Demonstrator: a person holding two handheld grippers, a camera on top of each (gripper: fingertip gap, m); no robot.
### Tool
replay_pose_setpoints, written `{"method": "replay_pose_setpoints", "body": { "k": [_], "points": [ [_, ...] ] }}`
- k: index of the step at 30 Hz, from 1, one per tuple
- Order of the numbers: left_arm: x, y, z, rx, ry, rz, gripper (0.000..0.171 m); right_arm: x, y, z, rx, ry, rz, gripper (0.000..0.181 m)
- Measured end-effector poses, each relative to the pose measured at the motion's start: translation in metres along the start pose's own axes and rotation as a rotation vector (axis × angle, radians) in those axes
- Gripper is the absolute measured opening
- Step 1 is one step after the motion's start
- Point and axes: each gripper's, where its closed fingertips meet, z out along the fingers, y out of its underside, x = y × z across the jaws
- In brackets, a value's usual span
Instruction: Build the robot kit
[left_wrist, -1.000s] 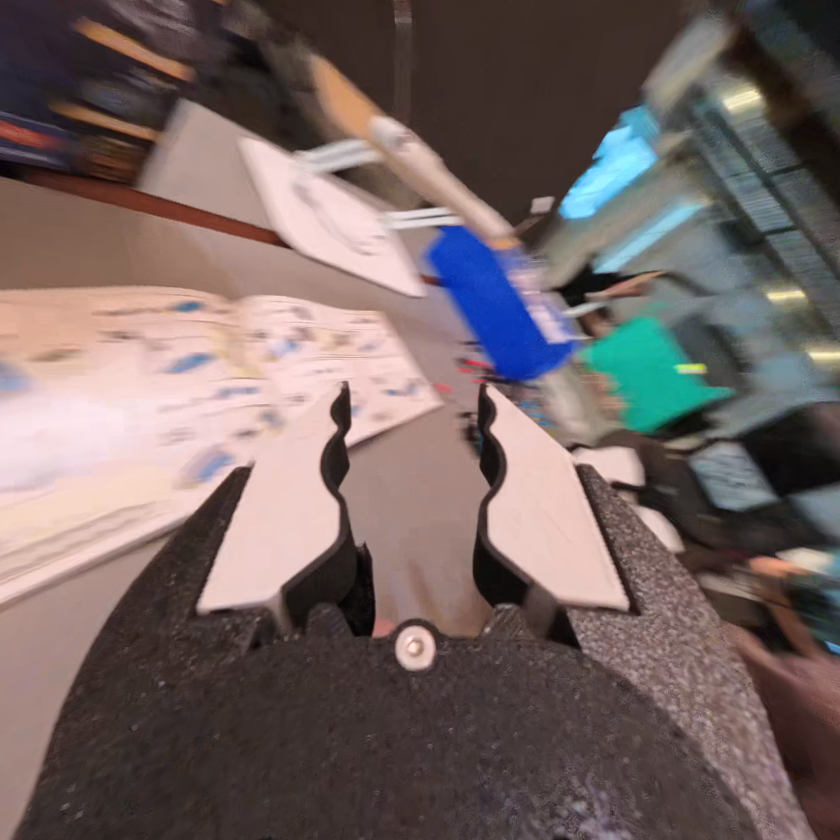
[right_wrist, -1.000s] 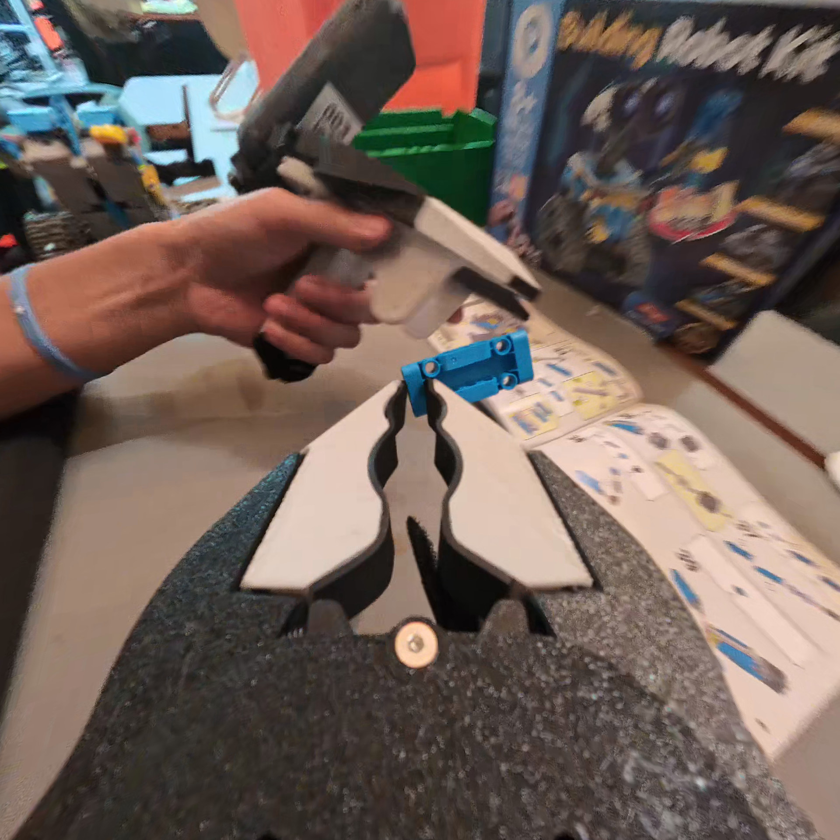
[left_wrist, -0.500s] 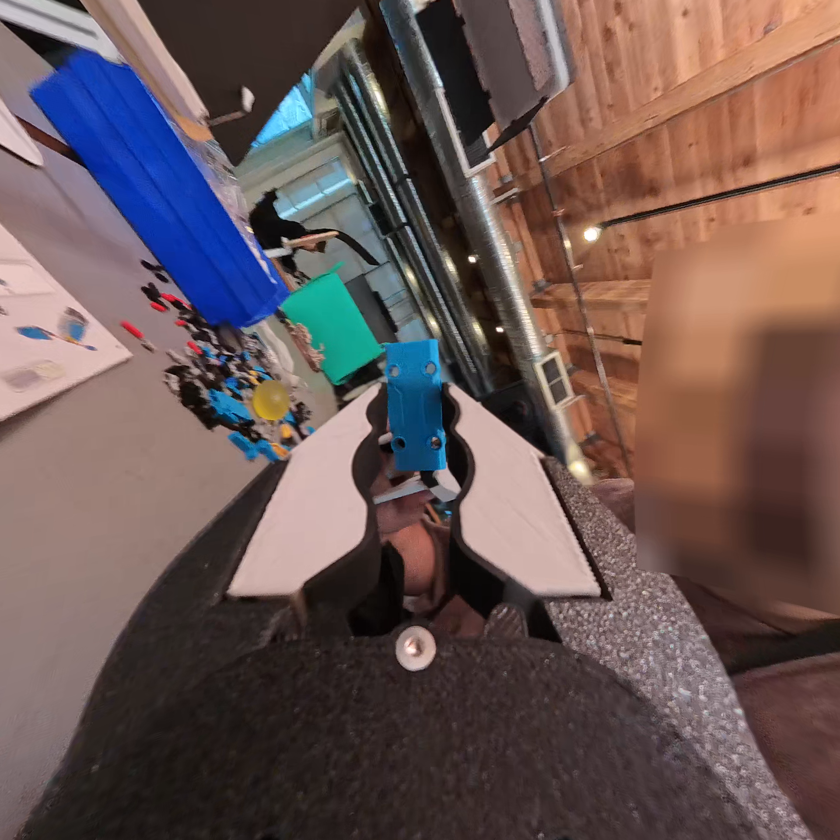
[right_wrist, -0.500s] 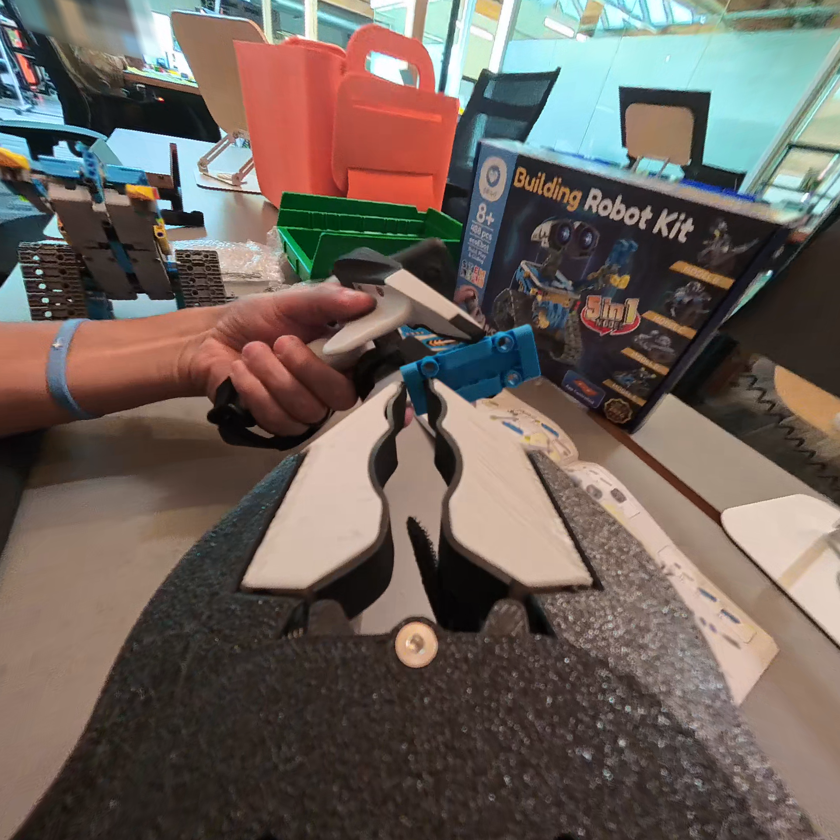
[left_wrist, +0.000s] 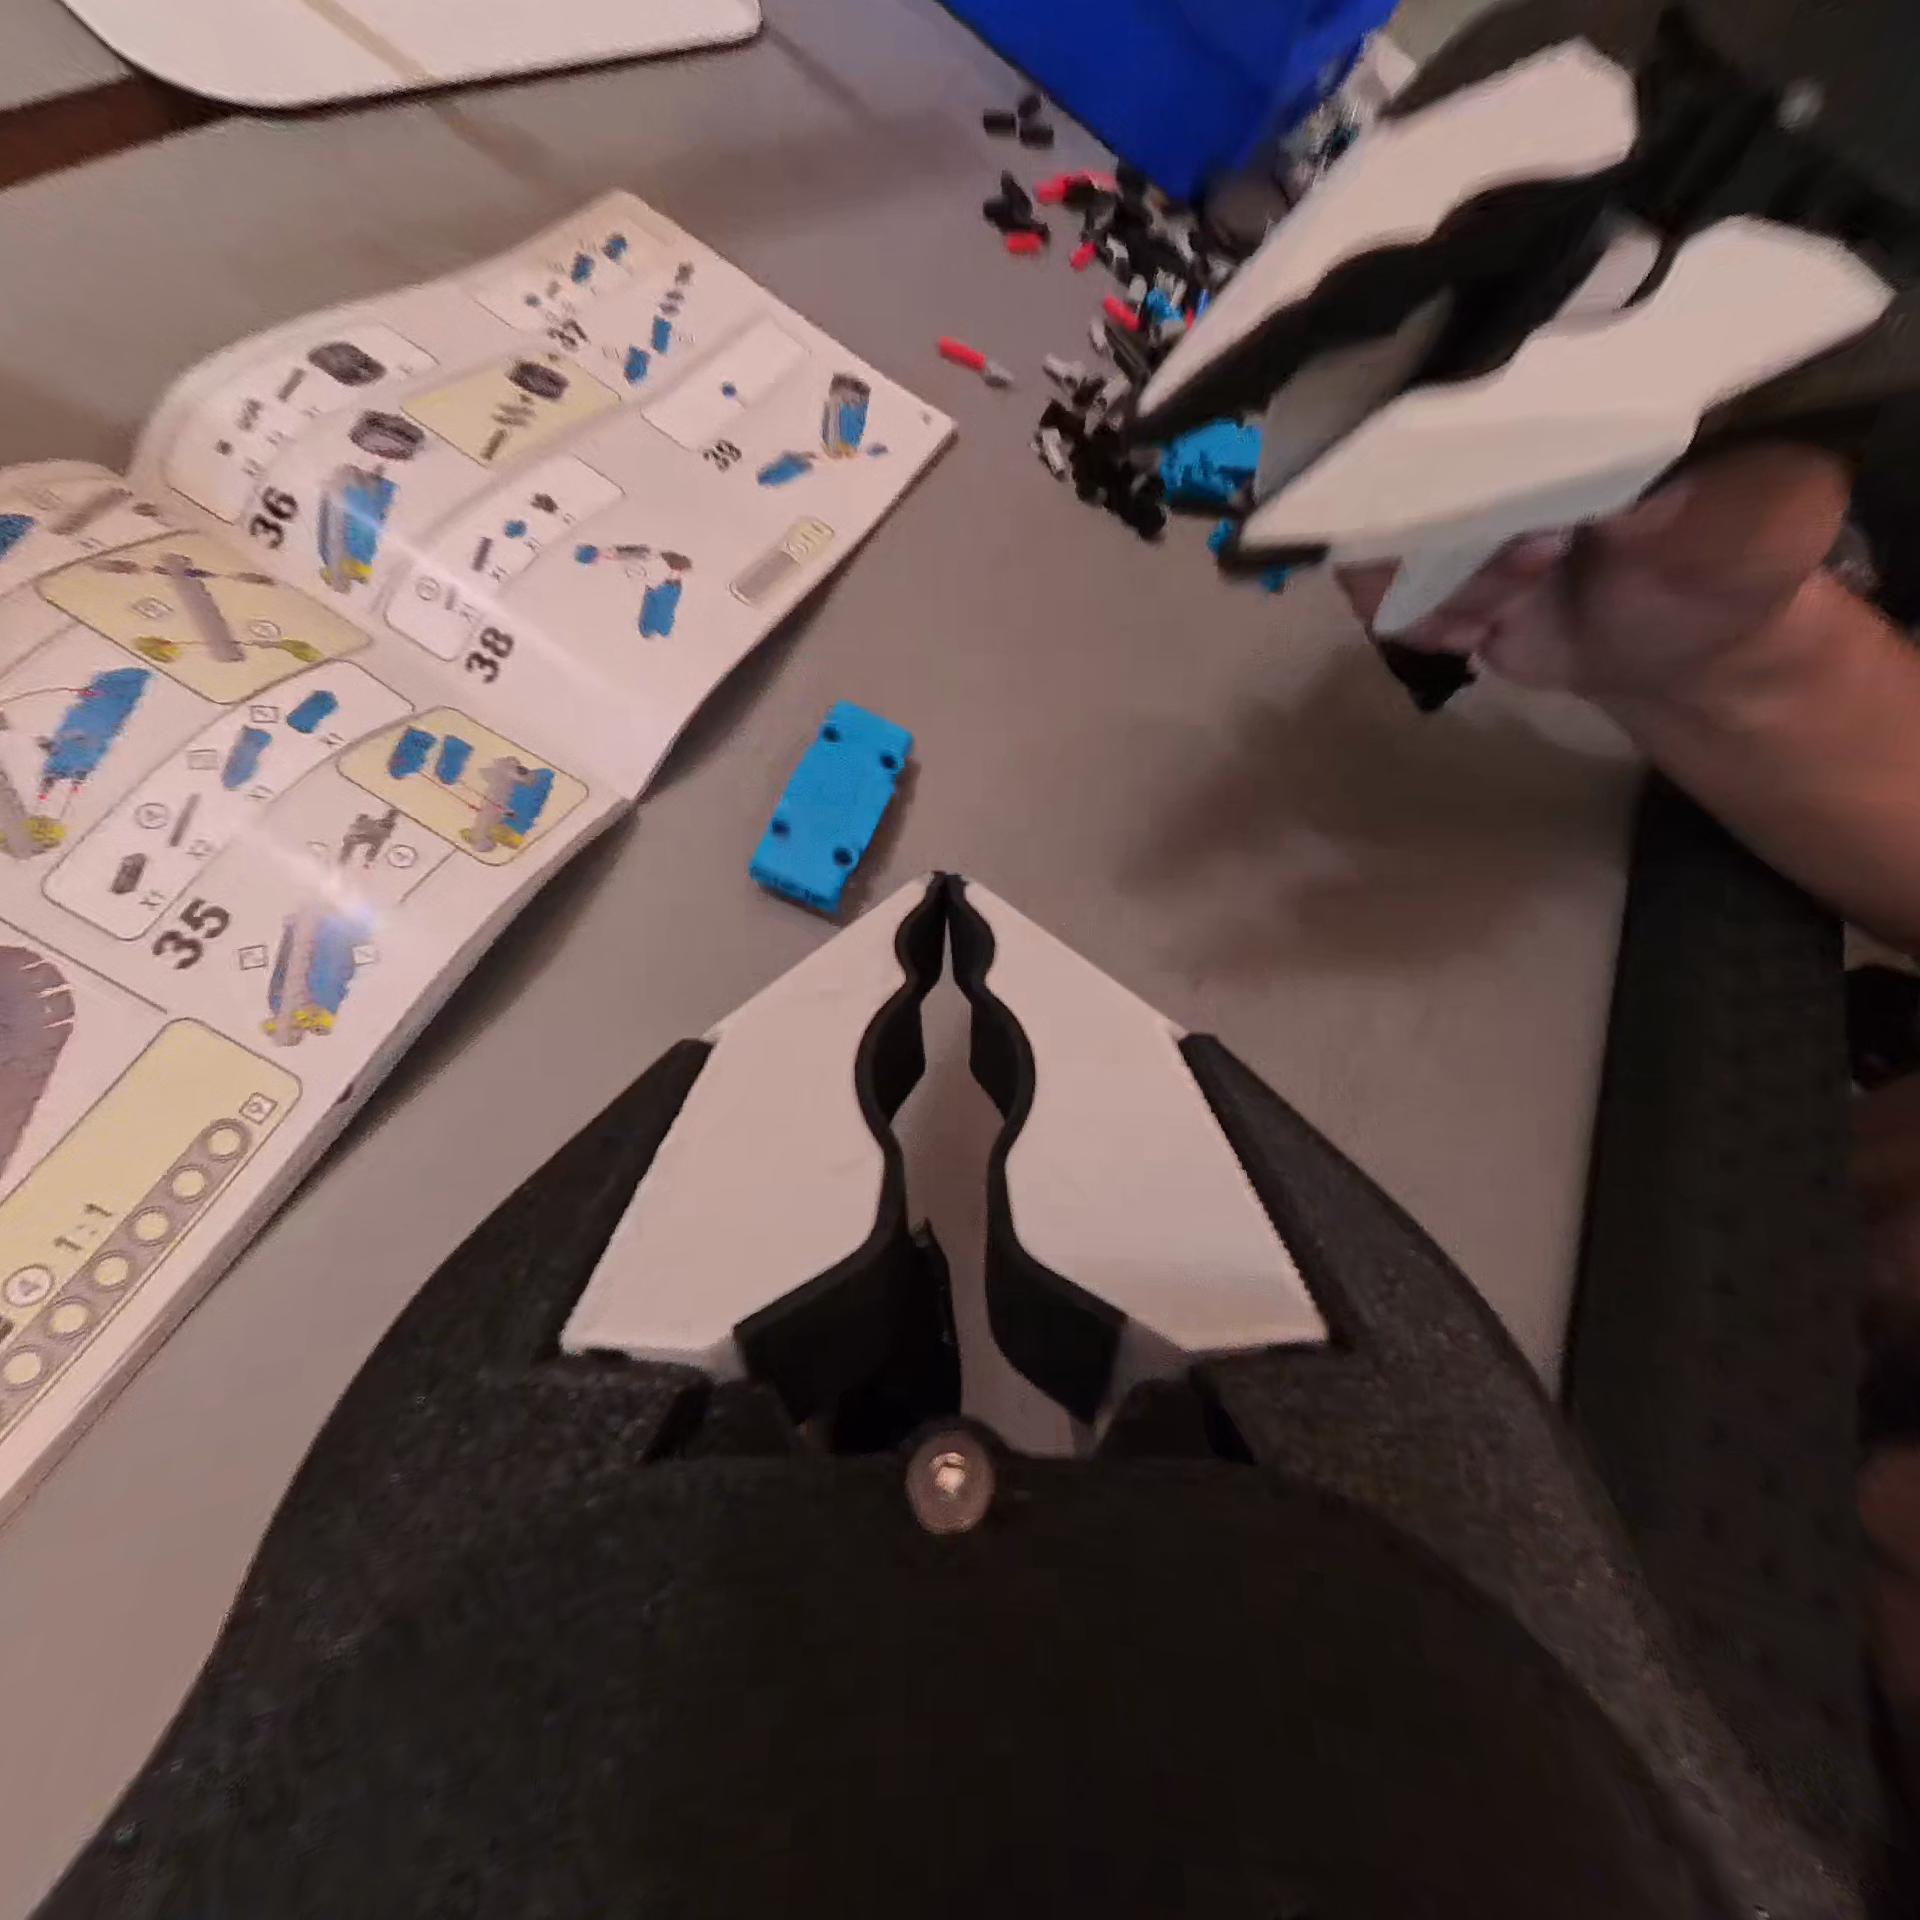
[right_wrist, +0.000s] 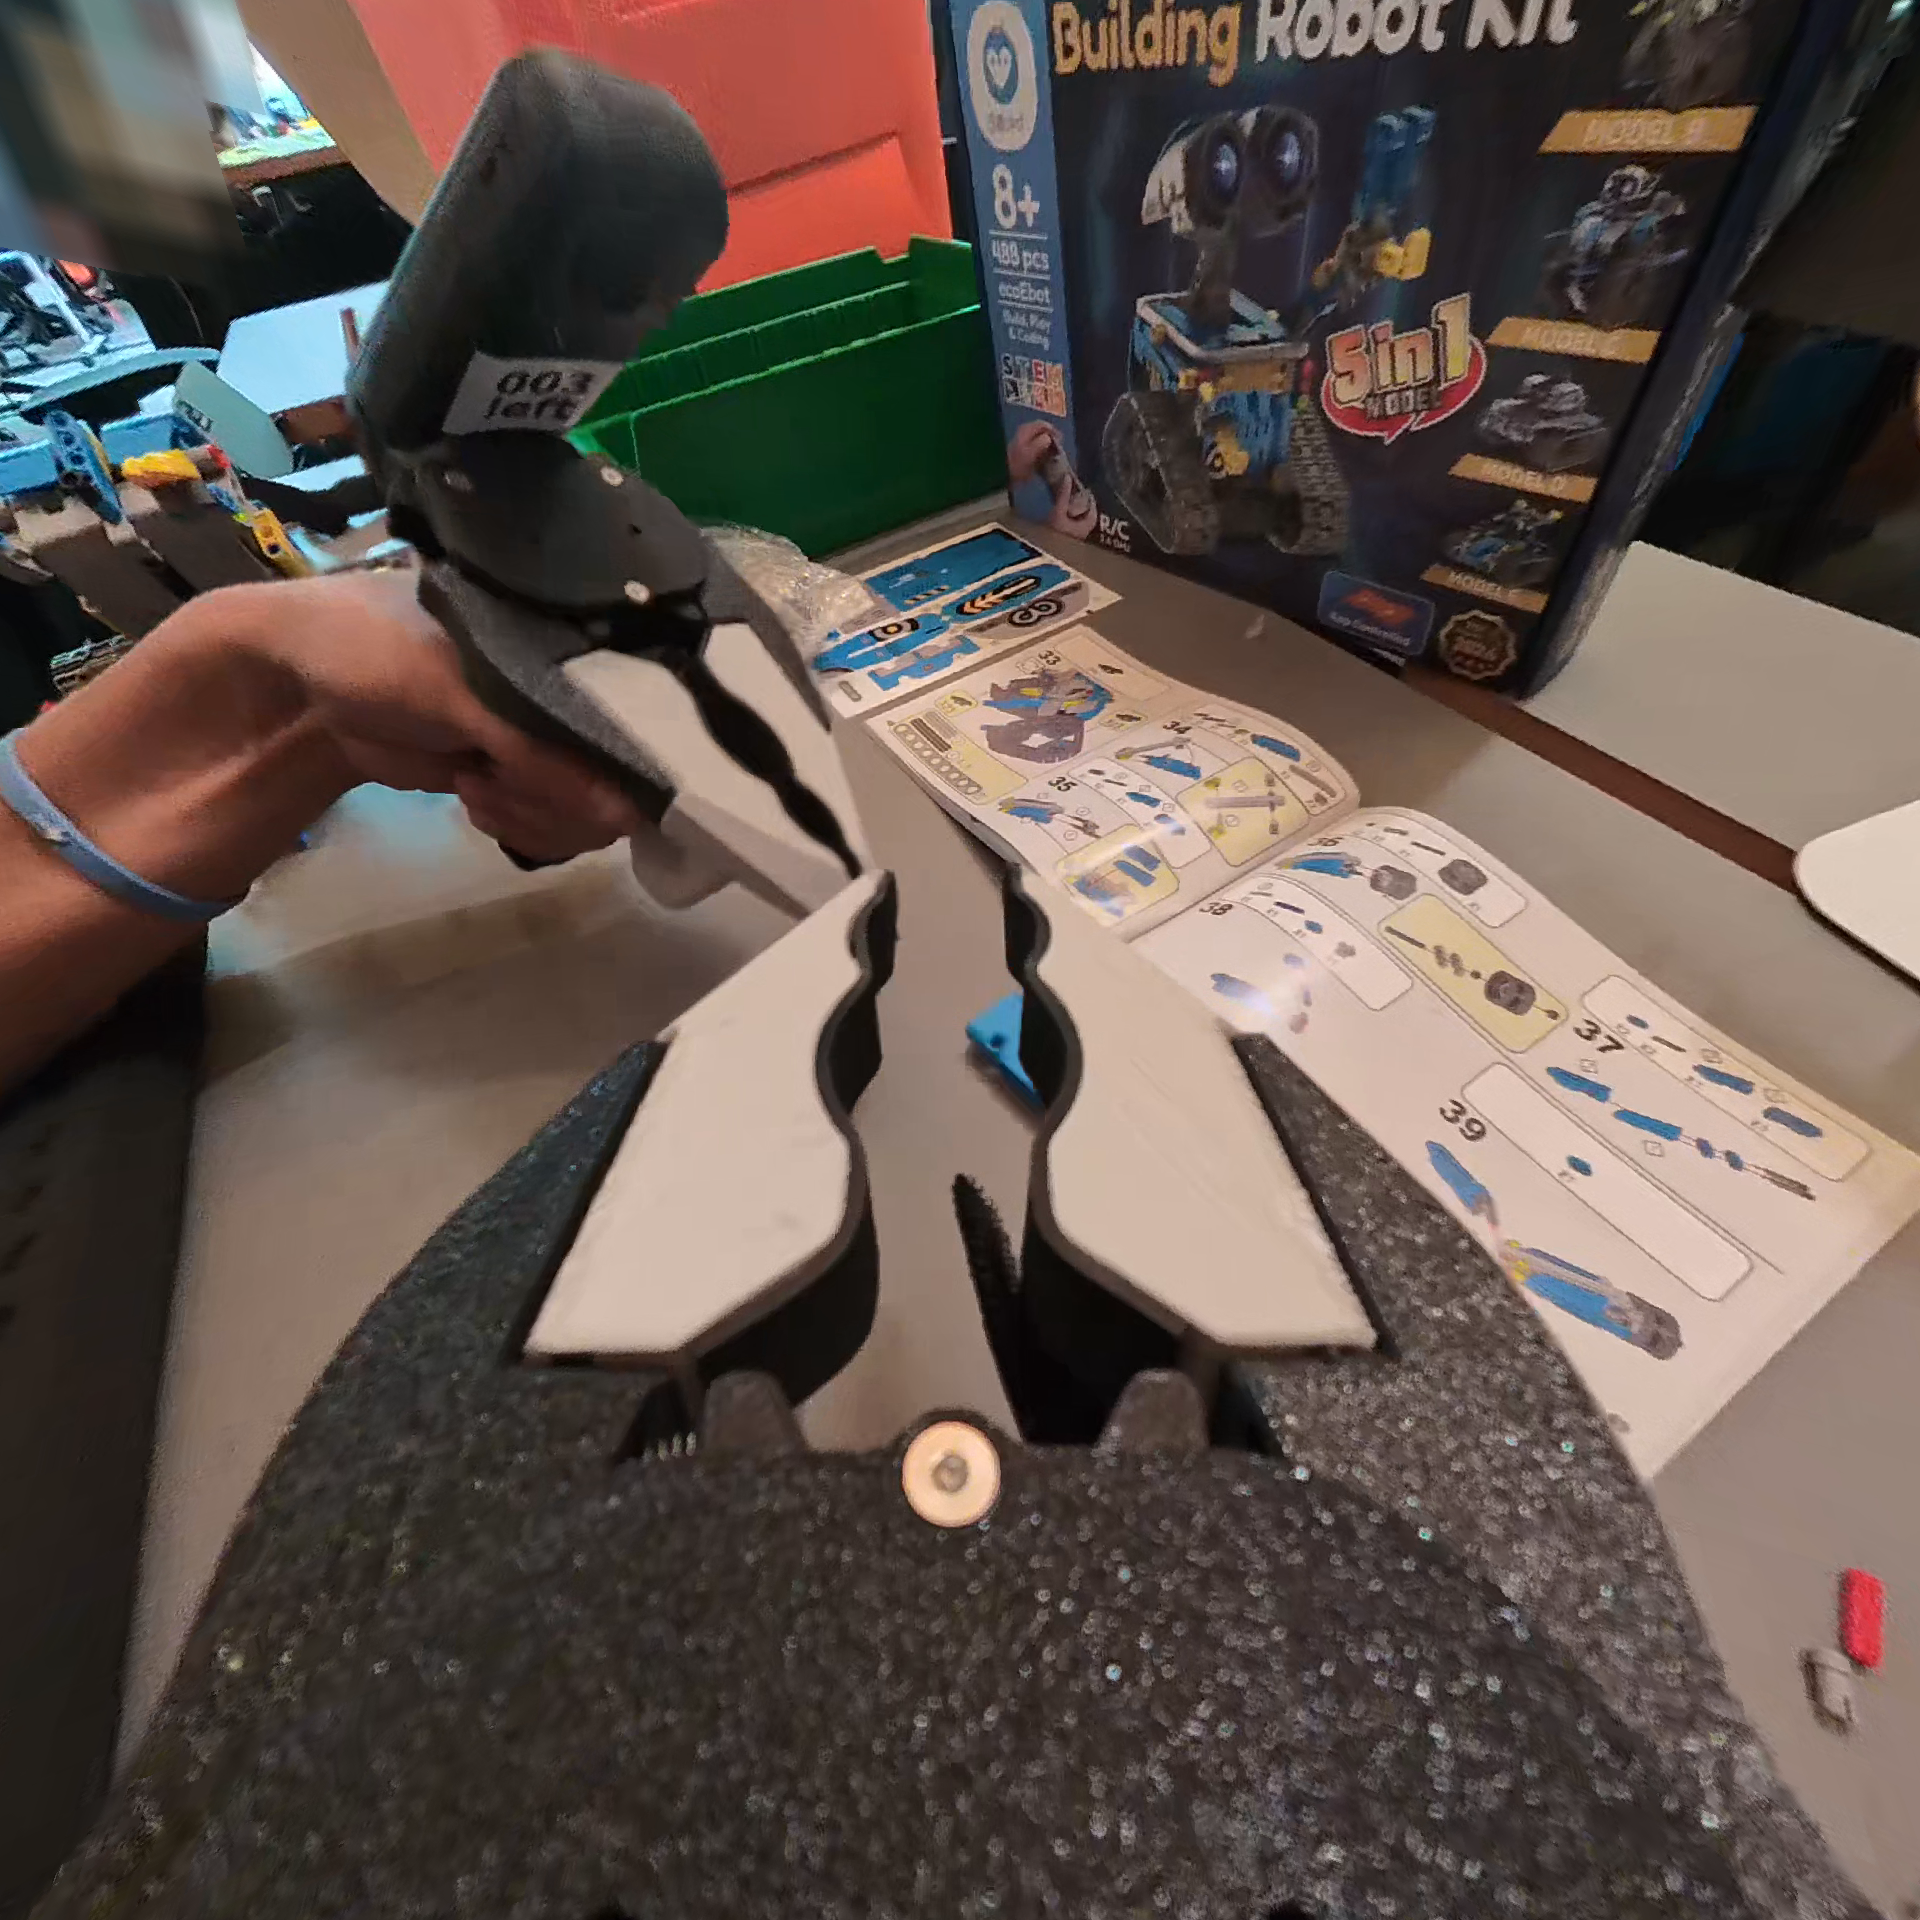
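Observation:
A flat blue plate piece (left_wrist: 831, 805) with small holes lies loose on the grey table (left_wrist: 1039, 644), next to the open instruction booklet (left_wrist: 364, 623). My left gripper (left_wrist: 940, 883) is shut and empty, with its tips just short of the piece. My right gripper (right_wrist: 948, 894) is open and empty above the table. The blue piece (right_wrist: 1003, 1039) shows partly between its fingers, lower down. In the right wrist view a hand holds the left gripper (right_wrist: 847, 862) close in front. The right gripper (left_wrist: 1195, 478) shows at the upper right of the left wrist view.
A pile of small black, blue and red parts (left_wrist: 1122, 312) lies by a blue bin (left_wrist: 1174, 73). A kit box (right_wrist: 1403, 312), a green bin (right_wrist: 810, 395) and an orange bag (right_wrist: 675, 104) stand at the back. A red pin (right_wrist: 1860, 1616) lies at the near right. The red pin (right_wrist: 1860, 1616) lies around 20 cm away from my right fingertips. It turns up in the left wrist view (left_wrist: 966, 350) as well.
The blue piece was held up in the right gripper and came between the left fingers. Now it lies on the table, the right gripper has opened and the left has shut empty.

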Motion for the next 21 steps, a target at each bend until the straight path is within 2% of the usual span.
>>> {"method": "replay_pose_setpoints", "body": {
  "k": [4,5,8,10,12,14,17,20,21],
  "points": [
    [-0.007,0.001,0.004,-0.004,-0.053,0.020,0.001,0.022,-0.008,-0.019,0.023,0.074,0.016,0.019],
    [-0.011,-0.002,0.003,0.013,-0.084,0.032,0.008,0.033,-0.012,-0.029,0.028,0.113,0.010,0.019],
    [-0.014,-0.004,0.006,0.007,-0.142,0.111,0.030,0.066,-0.028,-0.079,0.073,0.227,0.042,0.020],
    [-0.009,-0.001,0.014,-0.014,-0.165,0.188,0.038,0.082,-0.022,-0.122,0.085,0.311,0.062,0.019],
    [-0.009,-0.001,0.024,-0.034,-0.203,0.235,0.046,0.099,-0.001,-0.171,0.041,0.431,0.068,0.019],
    [-0.007,-0.002,0.038,-0.039,-0.209,0.225,0.045,0.109,0.030,-0.224,-0.020,0.538,0.109,0.019],
    [-0.003,-0.008,0.054,-0.026,-0.233,0.231,0.047,0.110,0.070,-0.298,-0.016,0.680,0.227,0.019],
    [-0.013,0.015,0.061,-0.163,-0.315,0.259,0.047,0.094,0.112,-0.338,0.002,0.747,0.362,0.018],
    [-0.009,0.015,0.061,-0.155,-0.315,0.266,0.040,0.087,0.125,-0.342,-0.021,0.740,0.383,0.018]
  ]
}}
